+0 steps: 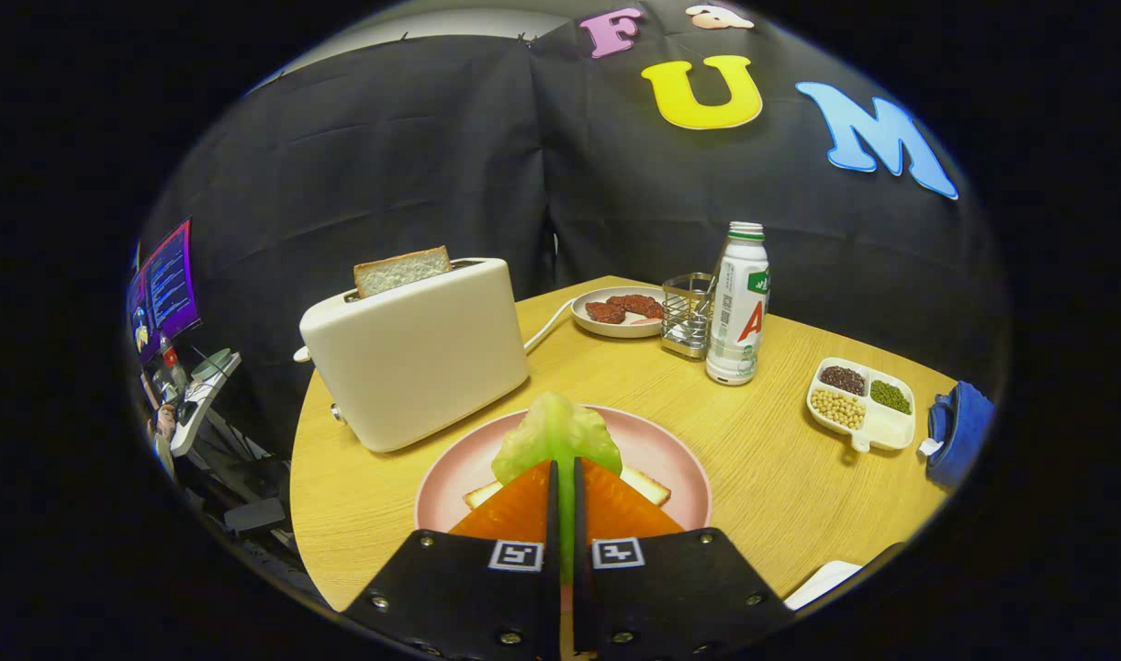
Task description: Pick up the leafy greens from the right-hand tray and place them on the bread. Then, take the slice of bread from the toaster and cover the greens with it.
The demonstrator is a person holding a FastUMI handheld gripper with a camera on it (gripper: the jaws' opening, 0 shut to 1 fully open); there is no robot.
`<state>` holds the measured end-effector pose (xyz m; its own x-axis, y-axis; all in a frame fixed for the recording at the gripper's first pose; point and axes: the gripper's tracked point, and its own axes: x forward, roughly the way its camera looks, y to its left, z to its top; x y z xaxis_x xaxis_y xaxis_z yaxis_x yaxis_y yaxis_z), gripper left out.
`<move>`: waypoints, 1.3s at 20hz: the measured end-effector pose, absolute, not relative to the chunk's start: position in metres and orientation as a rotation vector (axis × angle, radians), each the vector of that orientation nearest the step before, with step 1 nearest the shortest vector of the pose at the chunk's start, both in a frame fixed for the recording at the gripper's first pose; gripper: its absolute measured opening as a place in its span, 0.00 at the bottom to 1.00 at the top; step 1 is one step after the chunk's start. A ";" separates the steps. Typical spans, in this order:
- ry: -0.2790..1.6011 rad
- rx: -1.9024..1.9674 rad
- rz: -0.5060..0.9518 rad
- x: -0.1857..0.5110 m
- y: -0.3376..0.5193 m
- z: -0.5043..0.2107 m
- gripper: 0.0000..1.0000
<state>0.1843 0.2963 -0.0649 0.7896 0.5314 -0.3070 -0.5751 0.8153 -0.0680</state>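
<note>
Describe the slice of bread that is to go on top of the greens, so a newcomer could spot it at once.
Start at the cream toaster on the wooden table, just beyond the pink plate where the gripper is shut on the leafy greens. The bread slice stands upright in its top slot, half sticking out. The other bread lies flat on the plate.

Gripper (564, 477) low centre of frame, orange fingers (514, 509) nearly closed, pinching the leafy greens (557, 436) between them. Greens hang over the pink plate (679, 464), where a bread slice (650, 485) lies (mostly hidden behind the fingers). Left of centre, white toaster (418, 353) on the wooden table (762, 459), second slice (402, 271) poking from its slot. Upper right of the plate: meat dish (620, 312), wire holder (687, 317), white bottle (739, 308). Far right, divided bean tray (861, 404).
</note>
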 end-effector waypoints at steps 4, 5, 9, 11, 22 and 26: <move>0.264 -0.158 0.585 0.187 0.298 -0.063 0.32; 0.244 -0.158 0.577 0.185 0.297 -0.057 0.38; 0.144 -0.192 0.521 0.178 0.299 -0.030 0.62; 0.076 -0.219 0.508 0.174 0.301 -0.013 0.62; -0.026 -0.156 0.487 0.144 0.308 0.040 0.62; -0.069 -0.069 0.338 0.139 0.320 0.047 0.61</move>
<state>0.1393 0.3202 0.0465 0.9411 0.3334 0.0564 -0.3287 0.9412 -0.0787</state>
